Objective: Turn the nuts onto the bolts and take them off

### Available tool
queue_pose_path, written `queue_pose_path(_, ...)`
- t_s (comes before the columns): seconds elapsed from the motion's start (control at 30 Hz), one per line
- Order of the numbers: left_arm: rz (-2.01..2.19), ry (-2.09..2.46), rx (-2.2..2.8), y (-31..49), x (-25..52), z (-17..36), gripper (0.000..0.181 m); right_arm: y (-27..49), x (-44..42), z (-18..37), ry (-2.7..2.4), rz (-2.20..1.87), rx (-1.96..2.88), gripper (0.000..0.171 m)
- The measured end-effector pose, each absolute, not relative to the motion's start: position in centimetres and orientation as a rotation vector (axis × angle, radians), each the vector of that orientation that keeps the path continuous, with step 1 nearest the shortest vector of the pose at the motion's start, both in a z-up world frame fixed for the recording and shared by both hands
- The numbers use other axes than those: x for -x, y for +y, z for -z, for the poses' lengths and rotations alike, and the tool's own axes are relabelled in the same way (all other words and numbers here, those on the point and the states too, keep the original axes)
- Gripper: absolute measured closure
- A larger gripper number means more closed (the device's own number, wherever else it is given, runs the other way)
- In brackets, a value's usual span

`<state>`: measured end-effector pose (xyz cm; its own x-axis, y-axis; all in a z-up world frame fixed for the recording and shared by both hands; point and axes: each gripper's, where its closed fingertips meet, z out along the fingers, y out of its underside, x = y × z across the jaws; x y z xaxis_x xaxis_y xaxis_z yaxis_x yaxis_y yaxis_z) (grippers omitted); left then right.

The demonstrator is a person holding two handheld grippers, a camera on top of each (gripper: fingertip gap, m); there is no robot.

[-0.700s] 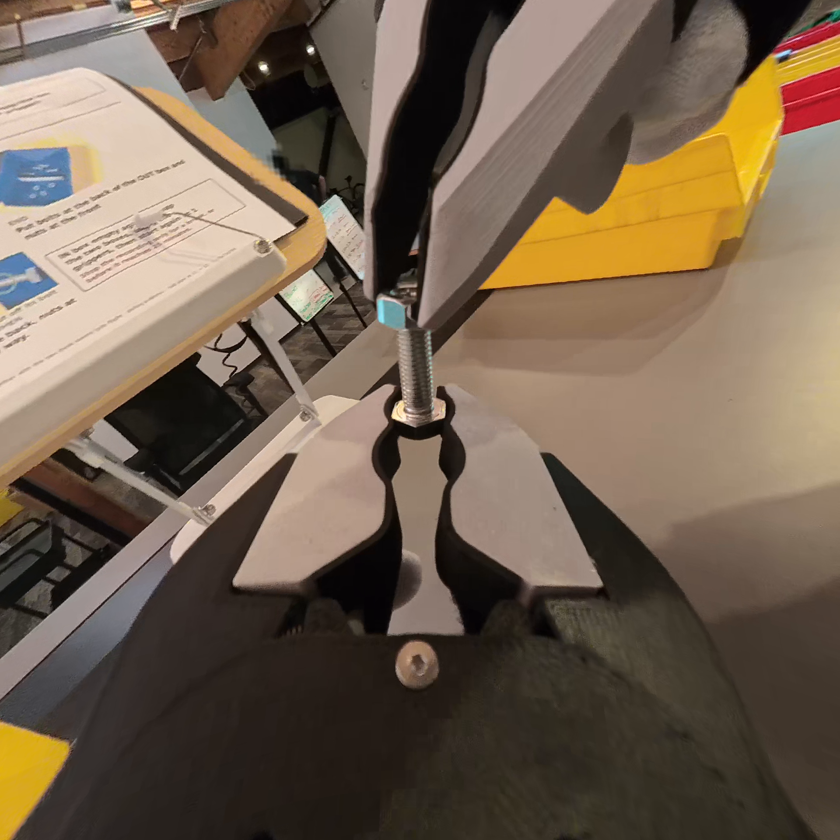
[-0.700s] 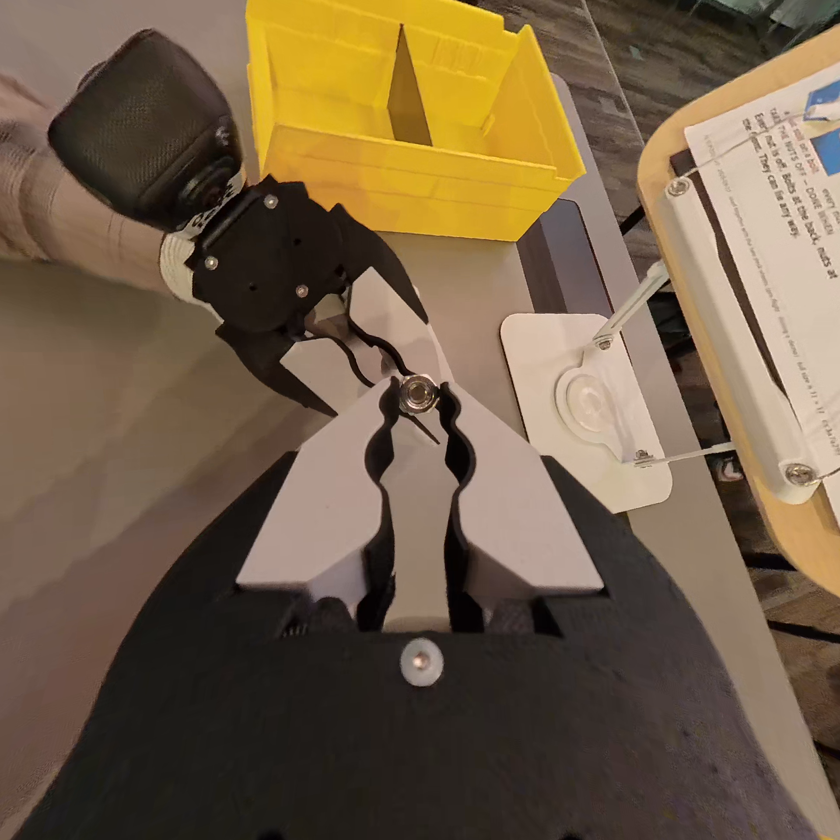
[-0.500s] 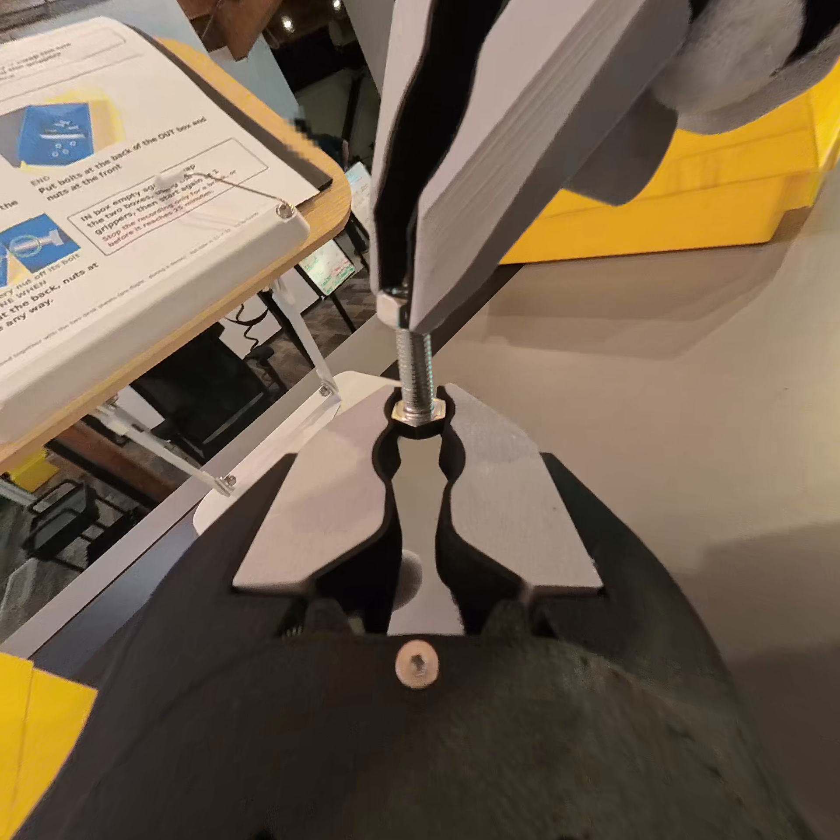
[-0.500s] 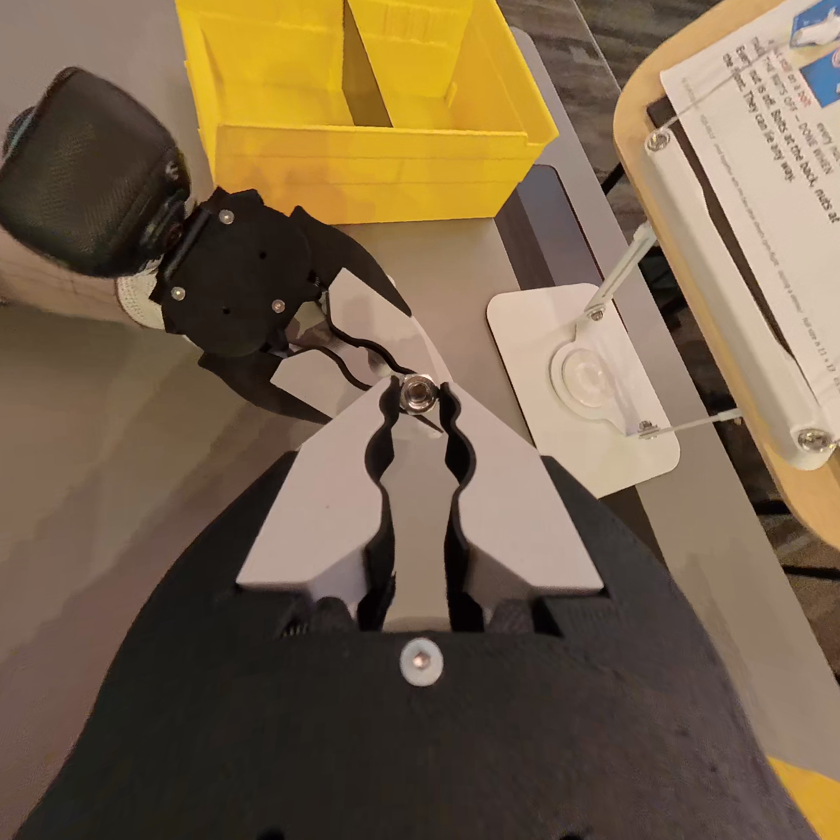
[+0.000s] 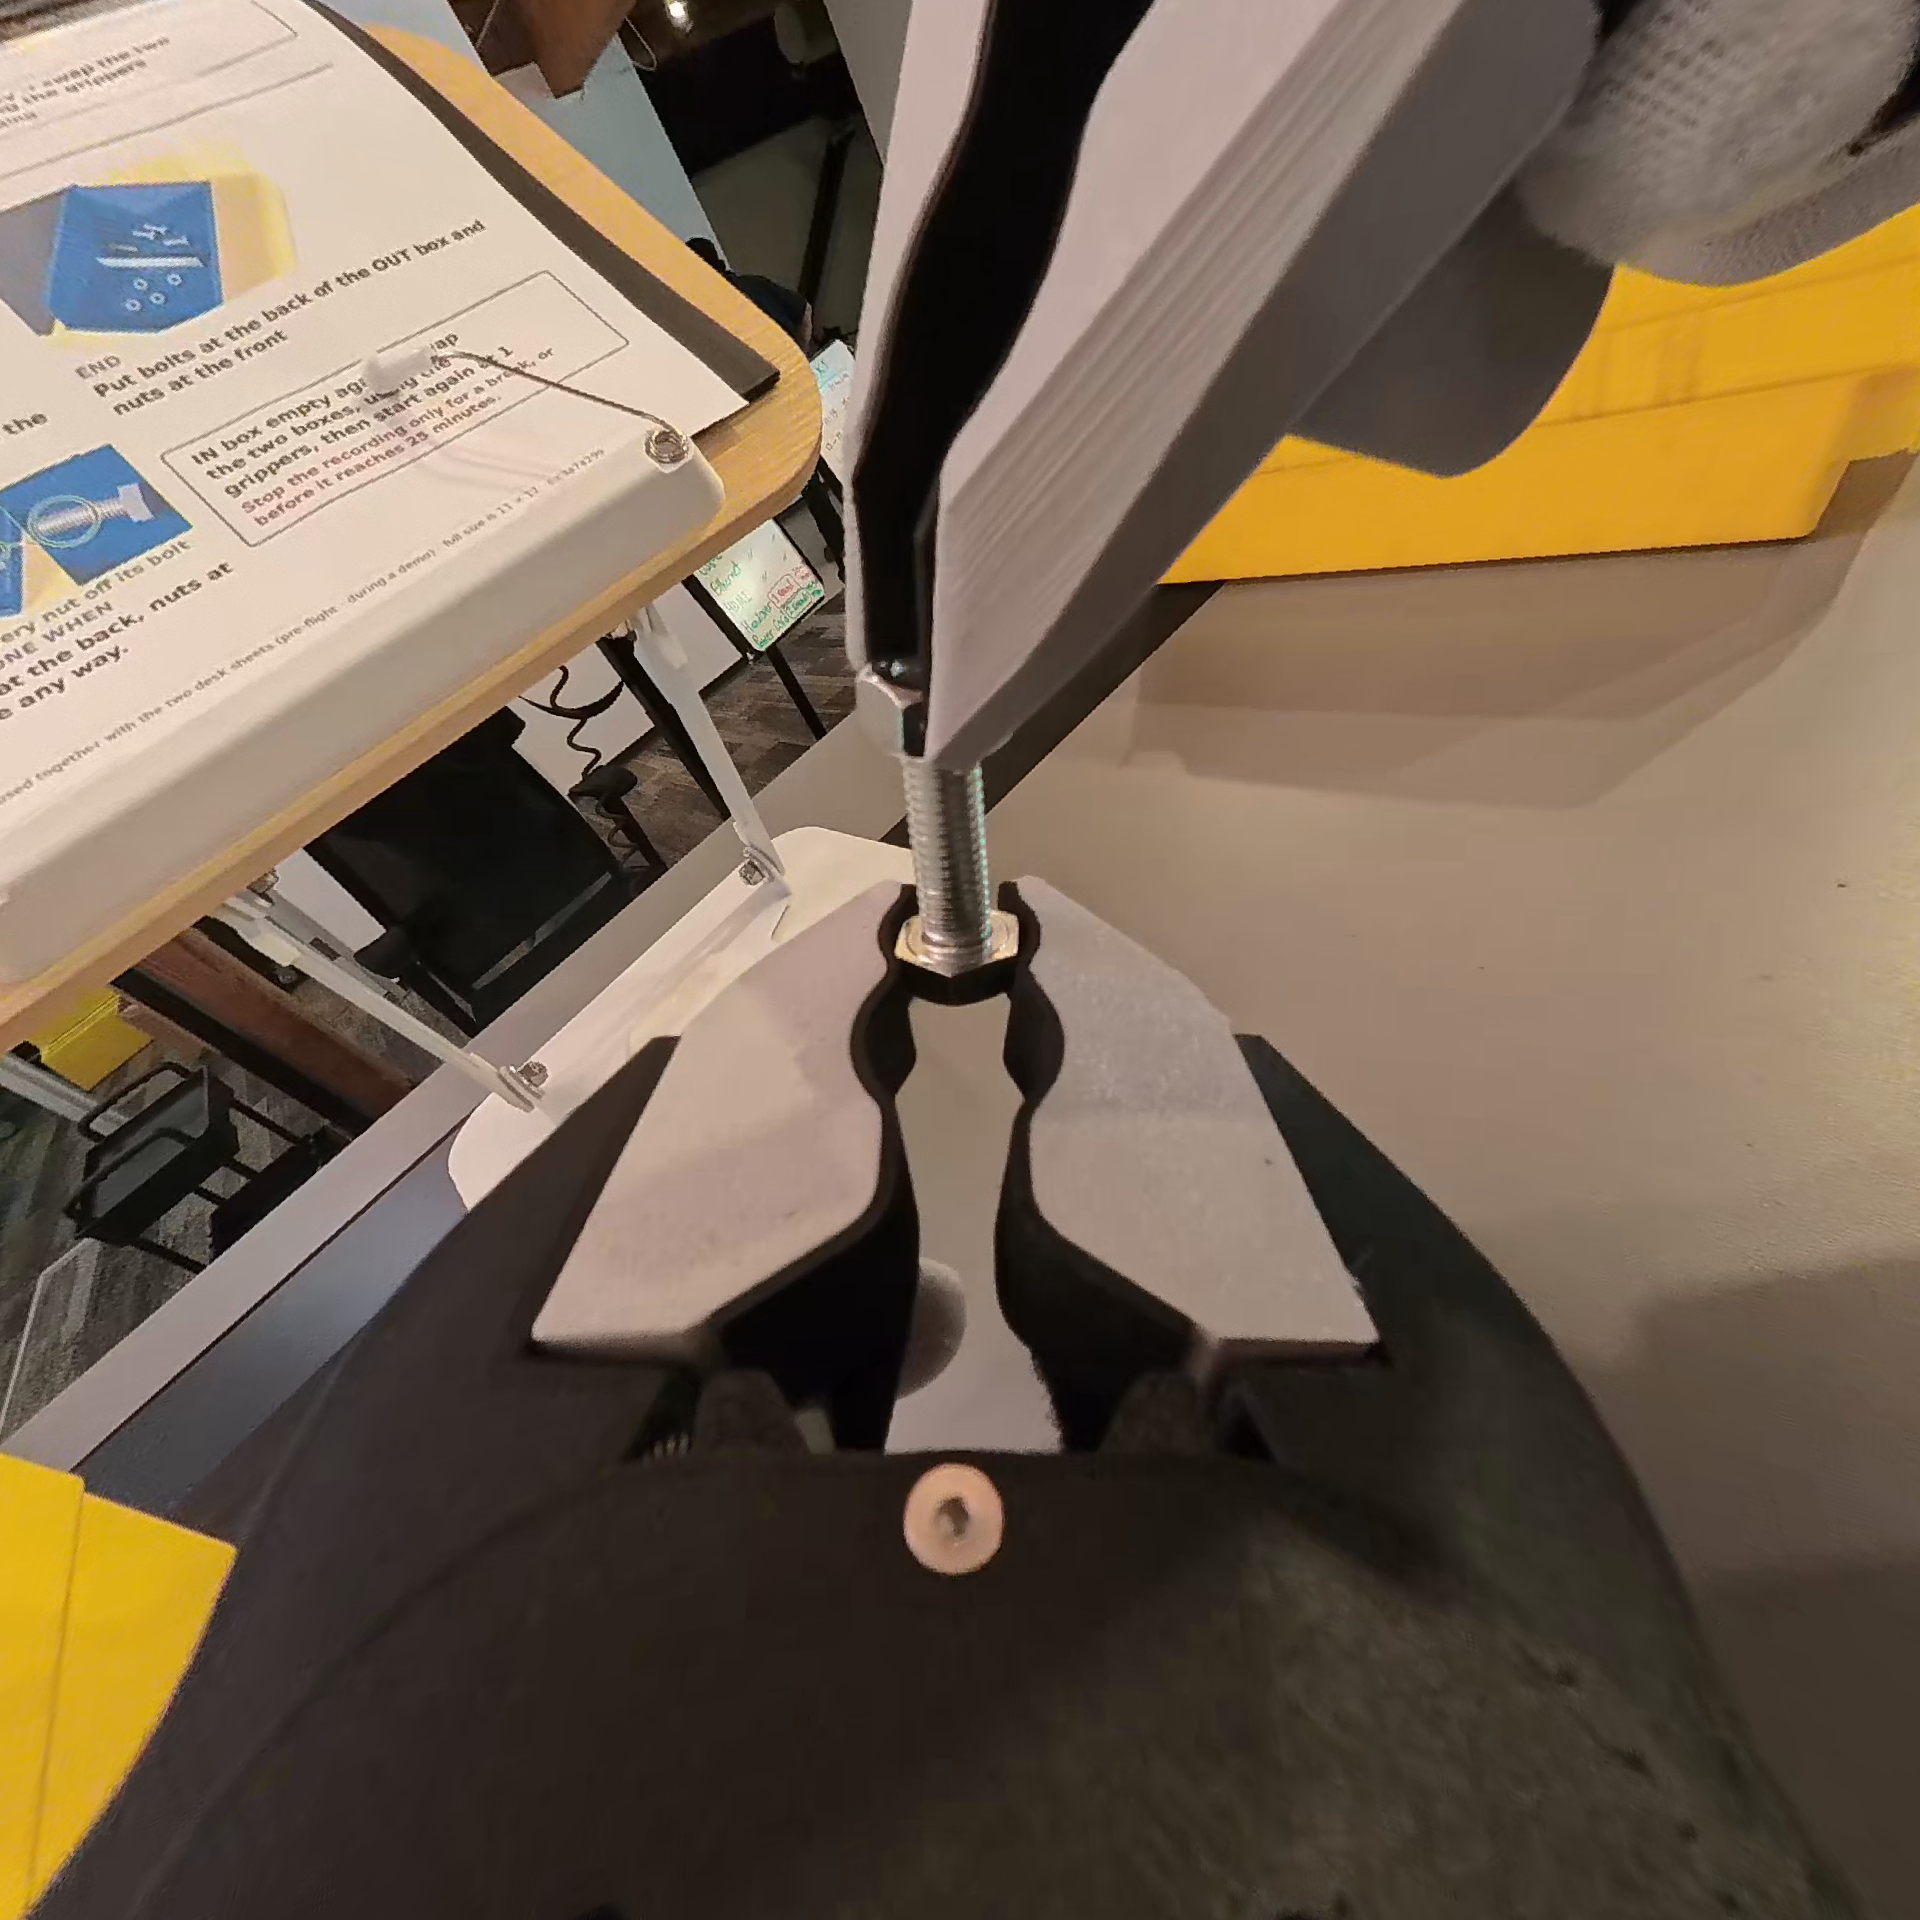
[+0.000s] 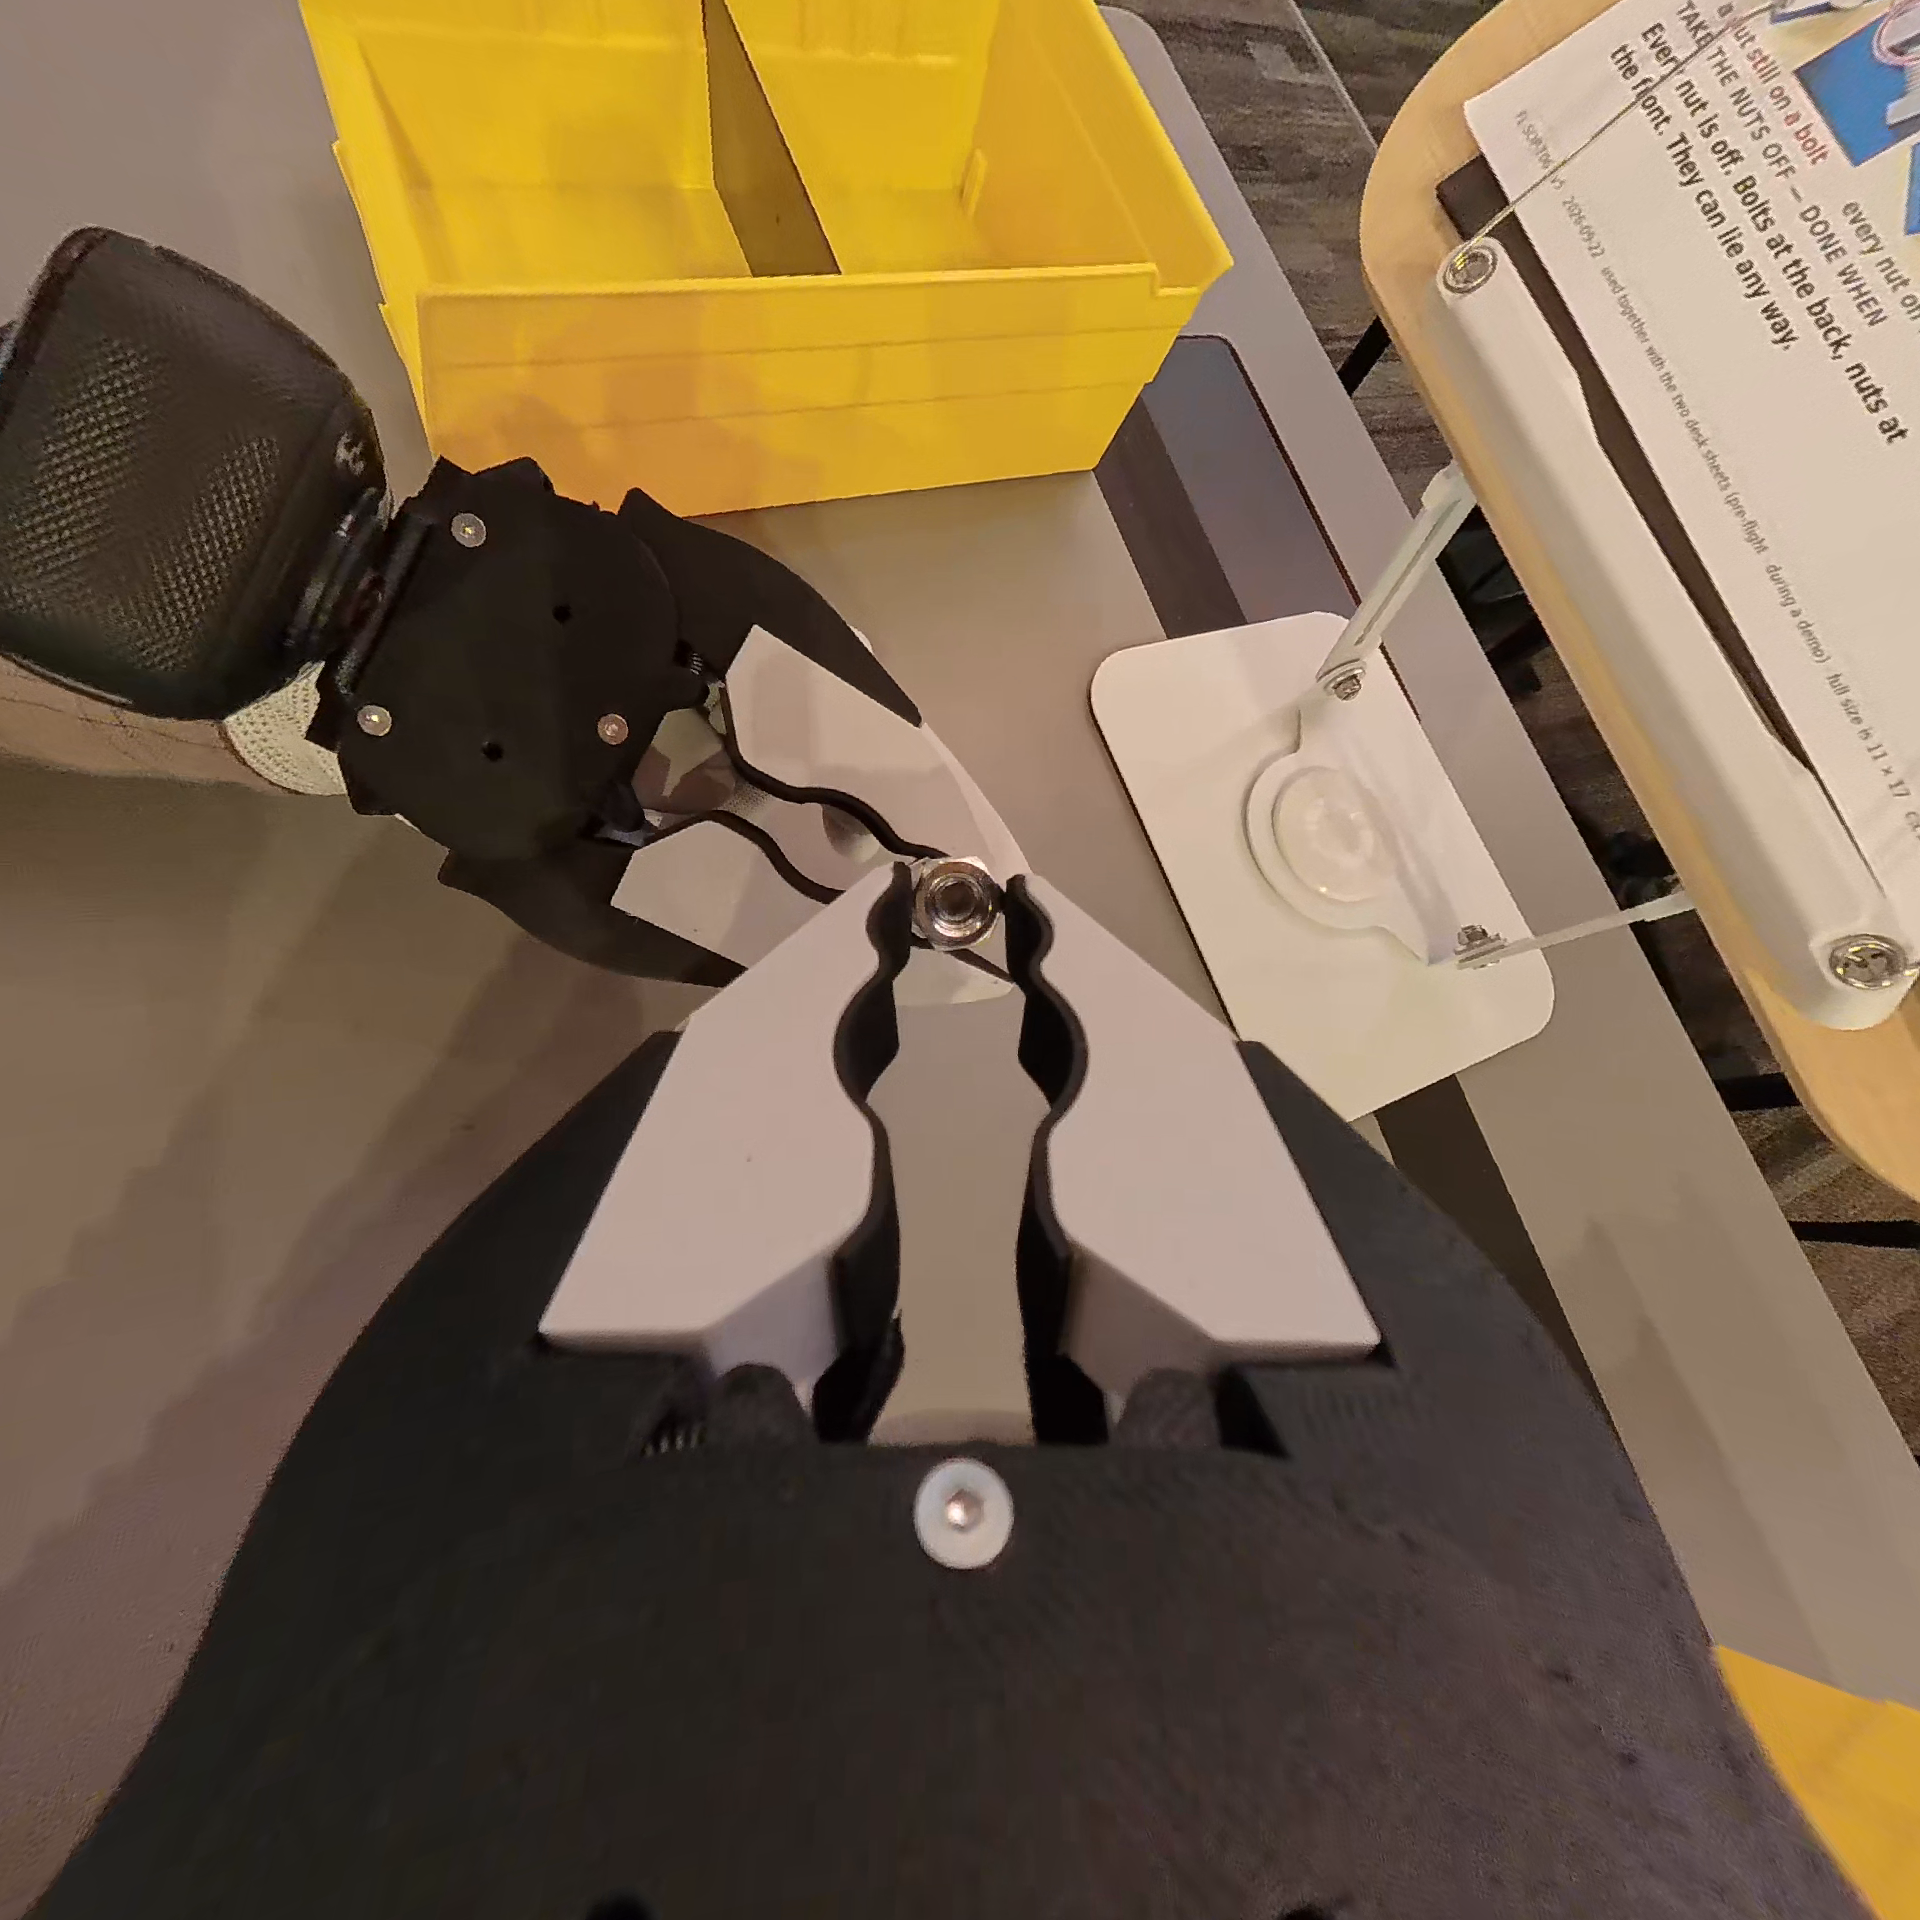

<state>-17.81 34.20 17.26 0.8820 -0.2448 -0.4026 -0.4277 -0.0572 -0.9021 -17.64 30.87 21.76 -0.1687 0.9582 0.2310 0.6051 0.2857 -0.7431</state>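
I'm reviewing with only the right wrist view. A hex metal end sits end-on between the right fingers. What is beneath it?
Observer: The left wrist view shows it is a bolt. Its threaded shaft runs from the right gripper down into a nut.
Reviewer: What holds the nut?
Observer: The left gripper is shut on it, with its fingers cupping the nut's sides.
Reviewer: How far along the bolt is the nut?
Observer: It is far from the head. Bare thread shows all the way between the nut and the right fingers. Whether the shaft's end pokes past the nut is hidden.
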Motion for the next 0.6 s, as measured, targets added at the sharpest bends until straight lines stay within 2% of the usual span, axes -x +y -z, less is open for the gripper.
queue_pose_path(0.6, -0.144, 0.532, 1.636, 34.12, 17.55, -17.51, 0.168, 30.69, 17.57, -22.02, -1.879, -0.650, 1.372, 0.155)
